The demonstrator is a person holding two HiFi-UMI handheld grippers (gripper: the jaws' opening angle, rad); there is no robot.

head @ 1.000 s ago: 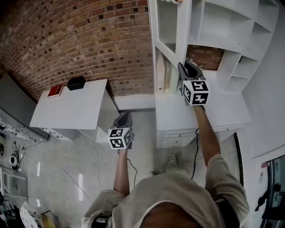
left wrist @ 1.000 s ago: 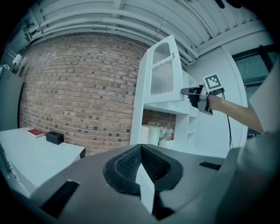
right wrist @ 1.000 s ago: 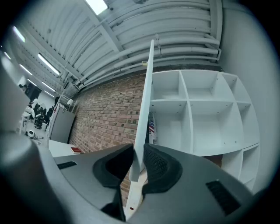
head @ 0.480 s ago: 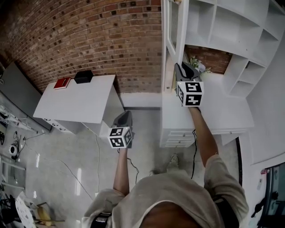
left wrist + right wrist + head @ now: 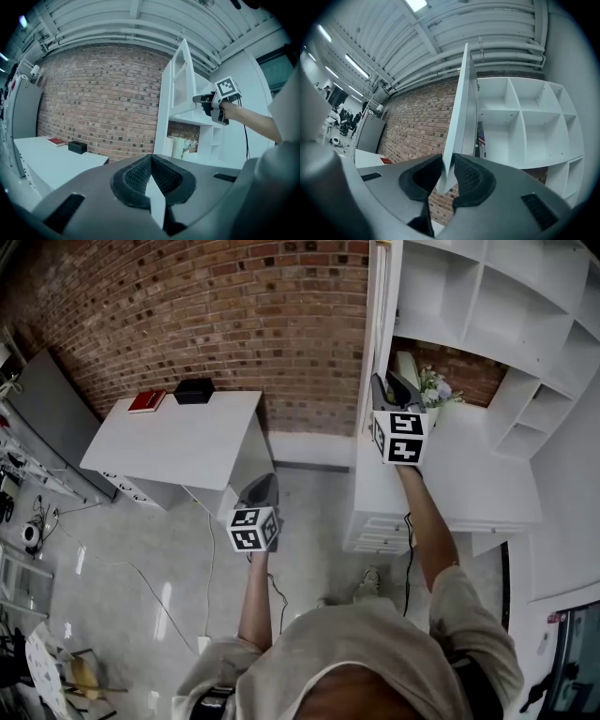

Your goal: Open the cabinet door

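The white cabinet door (image 5: 377,306) with its ribbed glass pane stands swung out from the shelf unit, edge-on in the head view. My right gripper (image 5: 382,382) is shut on the door's bottom corner. In the right gripper view the door's edge (image 5: 461,108) runs up from between the pads (image 5: 468,176). The left gripper view shows the door (image 5: 180,79) and the right gripper (image 5: 200,99) at its lower corner. My left gripper (image 5: 263,487) hangs lower, over the floor and apart from the cabinet, its jaws (image 5: 151,174) shut with nothing in them.
Open white shelves (image 5: 487,306) lie behind the door. A counter (image 5: 487,484) with flowers (image 5: 433,388) tops the drawers (image 5: 375,531). At the left a white desk (image 5: 178,442) carries a red book (image 5: 147,400) and a black box (image 5: 194,390). Behind is a brick wall (image 5: 234,315).
The door has swung further out, from showing its face to standing edge-on, with the right gripper still on its lower corner. The left gripper keeps its place in the head view.
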